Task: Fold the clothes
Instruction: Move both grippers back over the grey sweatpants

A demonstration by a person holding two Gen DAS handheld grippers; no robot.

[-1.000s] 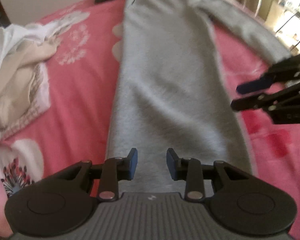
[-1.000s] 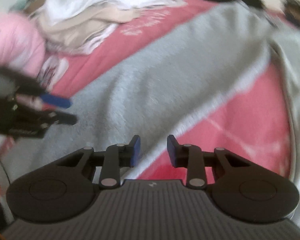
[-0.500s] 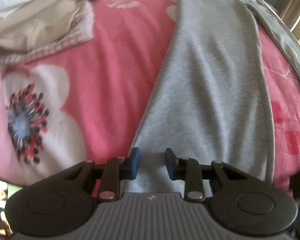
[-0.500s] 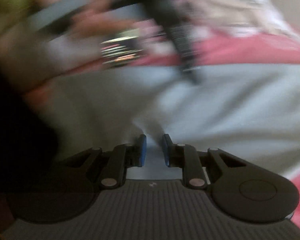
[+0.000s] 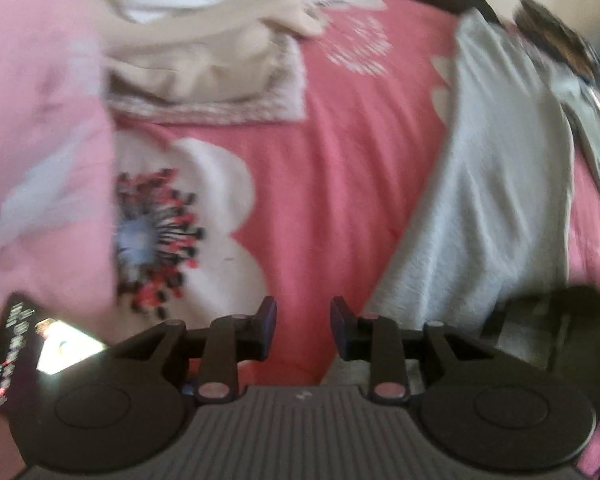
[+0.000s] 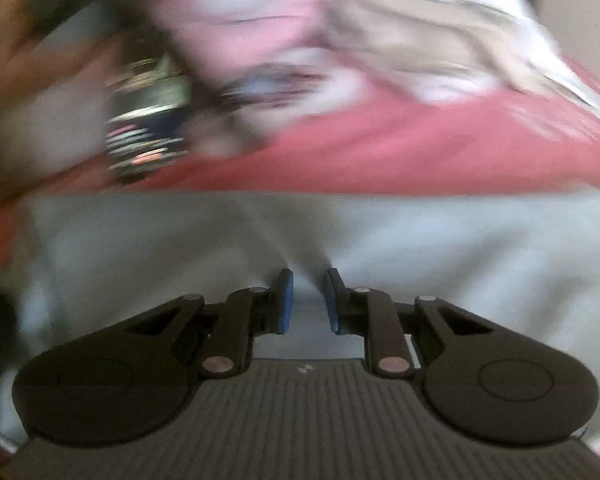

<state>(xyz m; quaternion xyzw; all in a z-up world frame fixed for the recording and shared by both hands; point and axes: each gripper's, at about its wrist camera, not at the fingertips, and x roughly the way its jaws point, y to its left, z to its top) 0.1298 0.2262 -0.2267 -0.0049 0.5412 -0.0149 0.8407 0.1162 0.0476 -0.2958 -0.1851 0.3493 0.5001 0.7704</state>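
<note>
Pink floral bedspread (image 5: 340, 184) under fleecy (grey) garment (image 5: 500, 208).

The right wrist view is smeared, so the dark striped thing (image 6: 148, 120) is too fuzzy to tell. The soft grey garment (image 5: 496, 184) runs under the left hand-held gripper (image 5: 303, 328).

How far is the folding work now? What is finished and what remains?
Nothing looks folded yet. The grey garment lies long across the pink bedspread. The right gripper is pinching its fabric; the left gripper is opening, empty. The beige and white clothes remain heaped.
</note>
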